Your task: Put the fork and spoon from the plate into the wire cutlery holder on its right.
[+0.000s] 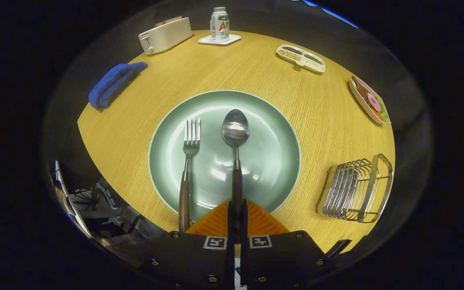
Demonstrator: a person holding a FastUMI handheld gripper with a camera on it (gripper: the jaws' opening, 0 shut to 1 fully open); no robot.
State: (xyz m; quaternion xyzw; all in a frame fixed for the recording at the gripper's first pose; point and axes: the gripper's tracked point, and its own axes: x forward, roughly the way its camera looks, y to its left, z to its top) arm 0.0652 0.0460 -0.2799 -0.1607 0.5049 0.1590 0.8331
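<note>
With the two fingers pressed close together on a dark handle, here is the scene:
gripper (237,213): fingers nearly closed, clamped on the spoon's handle end, low over the near rim of the plate
spoon: metal spoon with dark wooden handle (236,157), lying on the plate, bowl pointing away, handle end pinched between both fingers
fork: metal fork with brown wooden handle (187,173), lying on the plate just left of the spoon, parallel to it, handle overhanging the near rim beside the left finger
plate: round pale green ceramic plate (272,161), centre of the table, just ahead of the fingers
holder: chrome wire cutlery holder (355,189), on the table right of the plate, apart from it
table: round light wood table (135,133)
far side: white toaster (165,35), white can on a white coaster (219,25), white divided tray with grains (301,58)
left: rolled blue cloth (113,83), at table edge
right edge: white dish with food (369,100), beyond the holder
</note>
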